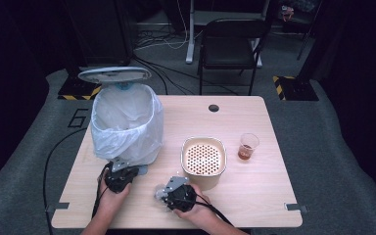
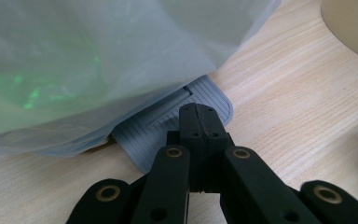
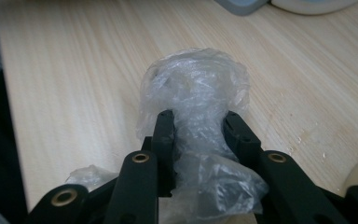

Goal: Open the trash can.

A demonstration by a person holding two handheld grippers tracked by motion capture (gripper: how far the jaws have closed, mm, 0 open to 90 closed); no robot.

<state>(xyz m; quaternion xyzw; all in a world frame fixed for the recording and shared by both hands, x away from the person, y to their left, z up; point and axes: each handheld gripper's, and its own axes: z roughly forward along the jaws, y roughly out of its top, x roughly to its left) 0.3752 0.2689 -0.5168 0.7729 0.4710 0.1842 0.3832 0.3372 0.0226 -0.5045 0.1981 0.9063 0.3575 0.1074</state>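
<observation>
Squeezing crumpled plastic while a closed gripper presses a bin pedal

High view: a pale wooden table (image 1: 254, 196) fills the centre of the frame. At upper left on it stands a pedal bin (image 1: 127, 122) lined with a white bag, its lid (image 1: 114, 74) raised. At lower left the left gripper (image 1: 122, 177) sits at the foot of the bin. Just right of it, at lower centre, the right gripper (image 1: 169, 192) rests over a small wad of clear plastic (image 1: 160, 195) on the tabletop. A cream container with a perforated top (image 1: 203, 159) stands just beyond the right gripper, and a clear cup of brown liquid (image 1: 247, 146) stands to its right.

Left gripper view: the black jaws are fully closed together with nothing between them, their tips resting on the grey ribbed pedal (image 2: 168, 126) at centre frame. The translucent bin liner (image 2: 98, 60) billows across the upper left.

Right gripper view: the jaws are closed most of the way and pinch the crumpled plastic (image 3: 196, 98) at centre frame; the pads press into its sides while it lies on the table.
</observation>
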